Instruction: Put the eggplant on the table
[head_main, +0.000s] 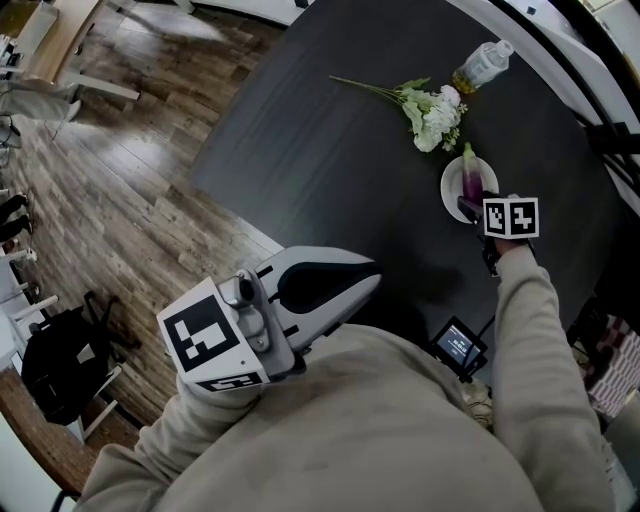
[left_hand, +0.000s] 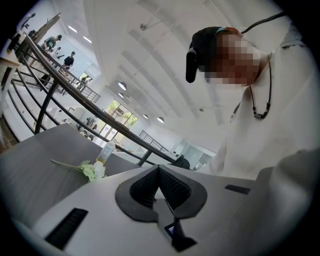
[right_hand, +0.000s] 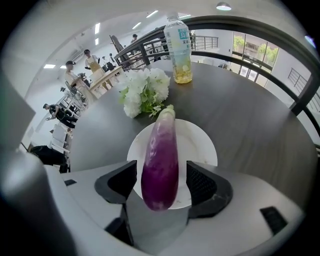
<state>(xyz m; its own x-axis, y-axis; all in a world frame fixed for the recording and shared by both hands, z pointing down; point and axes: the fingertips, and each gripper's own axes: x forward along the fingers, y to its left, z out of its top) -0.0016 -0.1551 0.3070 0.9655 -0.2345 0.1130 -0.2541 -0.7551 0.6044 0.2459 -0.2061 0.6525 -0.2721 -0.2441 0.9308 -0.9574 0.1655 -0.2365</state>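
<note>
Dark grey table (head_main: 330, 150), head view: the purple eggplant (head_main: 470, 180) lies on a small white plate (head_main: 452, 192) toward the far right of the tabletop. A spray of white flowers (head_main: 435, 112) and a drinks bottle (head_main: 482, 65) lie beyond it. The right gripper (head_main: 470, 208) reaches steeply down to the plate's near edge. The left gripper (head_main: 372, 278) is held close to the person's chest, over the table's near edge and well apart from the plate.

Left gripper view: the two ribbed pads meet at their tips with nothing between them. This gripper (left_hand: 159, 170) is closed, empty and takes no part in the work.

Right gripper view: the jaws stand wide apart and straddle the blunt end of the eggplant (right_hand: 161, 160). A narrow gap shows on each side, so the pads do not press and nothing is held. The stem end points away toward the flowers.

Step in hand, as judged: the approach to the pick-up is complete, but the grasp is not yet made. The next move calls for closing the jaws evenly on the rounded body, lifting it clear of the plate rim (right_hand: 200, 145), and setting it down on bare tabletop beside the plate. The smooth, tapering skin may slip under a light grip.
</note>
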